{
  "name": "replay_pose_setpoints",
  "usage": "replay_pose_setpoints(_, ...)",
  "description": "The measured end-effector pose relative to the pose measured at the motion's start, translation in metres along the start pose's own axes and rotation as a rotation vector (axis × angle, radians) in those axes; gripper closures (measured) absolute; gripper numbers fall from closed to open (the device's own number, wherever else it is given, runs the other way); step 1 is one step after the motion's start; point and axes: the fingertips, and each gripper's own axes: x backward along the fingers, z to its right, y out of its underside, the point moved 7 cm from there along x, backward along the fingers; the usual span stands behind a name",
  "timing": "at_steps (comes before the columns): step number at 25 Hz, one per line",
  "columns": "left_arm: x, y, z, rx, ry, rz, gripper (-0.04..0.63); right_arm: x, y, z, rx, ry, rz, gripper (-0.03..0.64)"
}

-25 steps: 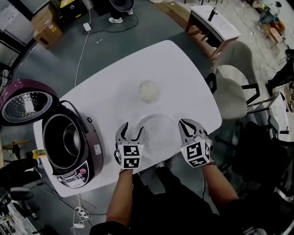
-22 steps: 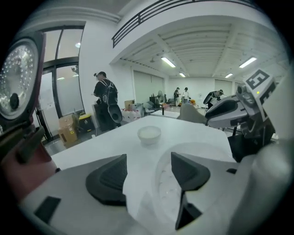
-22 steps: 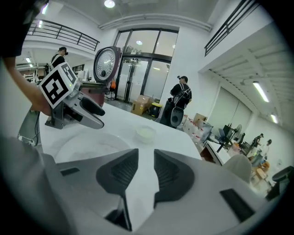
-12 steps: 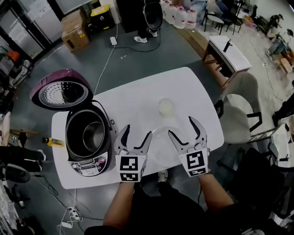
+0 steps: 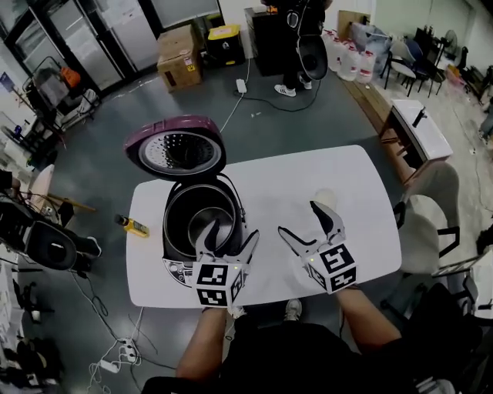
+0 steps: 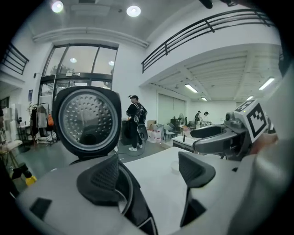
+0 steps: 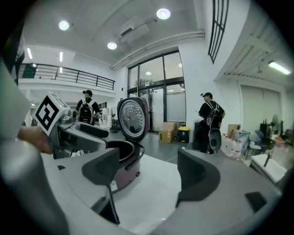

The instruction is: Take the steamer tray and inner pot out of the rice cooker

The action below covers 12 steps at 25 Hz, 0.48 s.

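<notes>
The purple rice cooker [image 5: 179, 265] stands on the left part of the white table [image 5: 362, 177], with its lid [image 5: 176, 146] swung up. The metal inner pot [image 5: 199, 223] sits inside it. My left gripper [image 5: 227, 238] hangs above the cooker's front right rim. Its jaws have just been opening and nothing is between them. My right gripper [image 5: 302, 221] is over the middle of the table; its jaws have also just been opening and are empty. In the left gripper view the left gripper [image 6: 151, 172] faces the lid [image 6: 85, 120]. The right gripper [image 7: 149, 170] looks towards the cooker [image 7: 120, 158]. I cannot make out the steamer tray.
A small pale round dish [image 5: 325, 198] lies on the table beyond my right gripper. Chairs [image 5: 427, 204] and a side table [image 5: 416, 127] stand to the right. Cardboard boxes [image 5: 181, 58], cables and a standing person [image 5: 296, 19] are beyond the table. A yellow item [image 5: 132, 225] lies on the floor at the left.
Both grippers were at the edges of a clear tray on the table. They have since let go, risen and spread their jaws. The left one now hangs by the cooker.
</notes>
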Motion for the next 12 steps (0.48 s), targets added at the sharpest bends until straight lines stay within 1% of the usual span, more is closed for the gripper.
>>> replay_pose_setpoints(2,0.013,-0.001,-0.023,0.039,-0.017,-0.002,0.183,-0.015,-0.004,-0.015,-0.039,-0.054,-0.013,0.242)
replay_pose_setpoints(6,0.039,0.003,-0.071,0.146,-0.038,-0.025,0.178,-0.041,-0.011,-0.050,-0.021,-0.131,-0.059,0.243)
replay_pose_setpoints(8,0.050,0.006,-0.097,0.210,-0.038,-0.034,0.178,-0.056,-0.016,-0.066,-0.034,-0.163,-0.072,0.244)
replay_pose_setpoints(10,0.058,0.010,-0.121,0.273,-0.019,-0.038,0.176,-0.071,-0.021,-0.079,-0.070,-0.194,-0.085,0.244)
replay_pose_setpoints(12,0.063,0.015,-0.141,0.335,0.027,-0.048,0.176,-0.083,-0.021,-0.088,-0.129,-0.228,-0.108,0.244)
